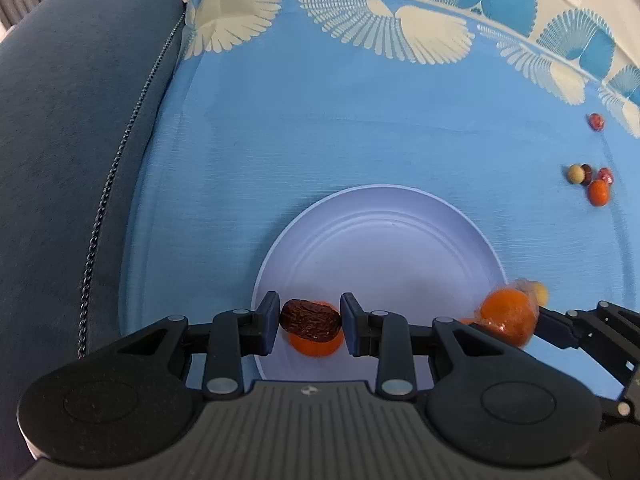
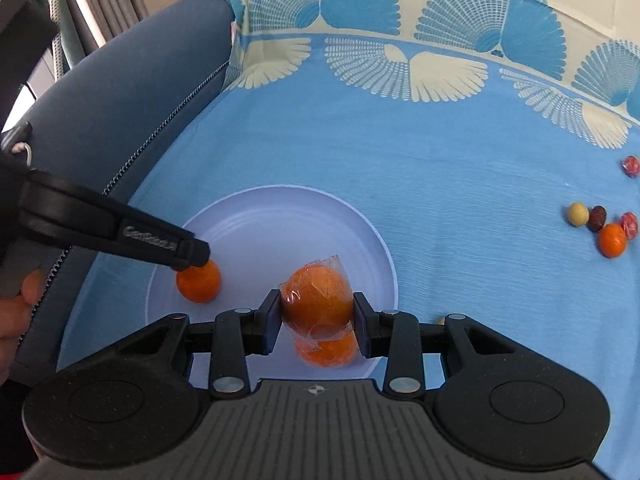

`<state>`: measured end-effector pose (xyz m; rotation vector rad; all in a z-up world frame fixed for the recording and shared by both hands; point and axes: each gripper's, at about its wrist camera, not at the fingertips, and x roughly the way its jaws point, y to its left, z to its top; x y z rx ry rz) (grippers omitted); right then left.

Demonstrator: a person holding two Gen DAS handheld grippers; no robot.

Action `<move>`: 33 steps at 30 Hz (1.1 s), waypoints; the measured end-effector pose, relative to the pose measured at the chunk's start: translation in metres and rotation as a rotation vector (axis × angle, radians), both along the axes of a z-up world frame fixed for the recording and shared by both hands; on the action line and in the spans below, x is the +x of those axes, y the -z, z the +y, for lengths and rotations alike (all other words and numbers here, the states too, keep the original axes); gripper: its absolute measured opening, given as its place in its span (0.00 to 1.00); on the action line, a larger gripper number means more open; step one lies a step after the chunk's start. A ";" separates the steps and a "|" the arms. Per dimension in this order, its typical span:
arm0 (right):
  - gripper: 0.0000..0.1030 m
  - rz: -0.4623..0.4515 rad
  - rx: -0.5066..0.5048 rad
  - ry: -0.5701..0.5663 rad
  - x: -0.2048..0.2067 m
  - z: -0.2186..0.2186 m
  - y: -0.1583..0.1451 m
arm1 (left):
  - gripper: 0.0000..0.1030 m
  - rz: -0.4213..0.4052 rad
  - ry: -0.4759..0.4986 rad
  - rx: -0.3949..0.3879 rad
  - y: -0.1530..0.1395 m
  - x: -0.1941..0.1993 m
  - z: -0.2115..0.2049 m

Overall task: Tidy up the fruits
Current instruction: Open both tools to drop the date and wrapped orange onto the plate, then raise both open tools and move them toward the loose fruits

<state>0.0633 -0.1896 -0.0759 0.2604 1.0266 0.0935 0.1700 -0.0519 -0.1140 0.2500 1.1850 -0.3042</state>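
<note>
The dried red date [image 1: 310, 321] was clamped end to end between the pads of the left gripper [image 1: 309, 326], held over the near-left part of the pale plate [image 1: 380, 216]; this lengthwise hold probably kept the wrinkled fruit from rolling out. Directly below it an unwrapped orange [image 1: 316, 346] already lay on the plate. The right gripper [image 2: 318, 322] was clenched on a plastic-wrapped orange [image 2: 316, 300], its pads pressing the fruit's two sides, above the plate's near edge; a second orange [image 2: 328, 350] in wrapping showed beneath it, and whether that one rested on the plate or hung in the same wrap could not be told. Both grippers pointed steeply down at the plate, which suggested that the plate served as the collecting dish and that both fruits were about to be set down there.

Outward from the plate, the blue tablecloth [image 2: 440, 184] with its fan-patterned border covered the surface. Well apart to the right lay an unsorted cluster [image 2: 600, 224]: a beige ball, a dark date, a small orange and a red wrapped piece, with another red piece [image 2: 631, 166] farther off. A grey-blue cushion [image 1: 72, 128] bordered the cloth on the left.
</note>
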 end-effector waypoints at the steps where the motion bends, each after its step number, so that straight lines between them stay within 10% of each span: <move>1: 0.38 0.003 0.003 -0.002 0.002 0.000 0.002 | 0.35 0.003 0.001 0.005 0.002 0.002 -0.001; 5: 0.38 0.008 0.005 -0.006 0.009 0.003 0.007 | 0.43 0.006 0.010 0.020 0.009 0.008 -0.004; 8: 0.44 0.006 0.009 -0.016 0.014 0.002 0.010 | 0.87 0.003 -0.005 0.049 0.011 0.012 -0.006; 10: 0.67 0.014 0.021 -0.003 0.016 -0.001 0.008 | 1.00 -0.013 -0.021 0.059 0.006 0.012 -0.005; 14: 0.92 0.019 0.028 0.037 0.005 -0.011 -0.008 | 1.00 0.035 -0.024 0.028 -0.009 0.007 0.004; 24: 0.93 -0.012 0.005 0.164 -0.069 -0.052 -0.070 | 1.00 0.066 0.023 0.067 -0.114 -0.046 0.011; 33: 0.93 -0.129 -0.033 0.258 -0.127 -0.082 -0.127 | 1.00 -0.086 0.046 -0.045 -0.261 -0.110 0.017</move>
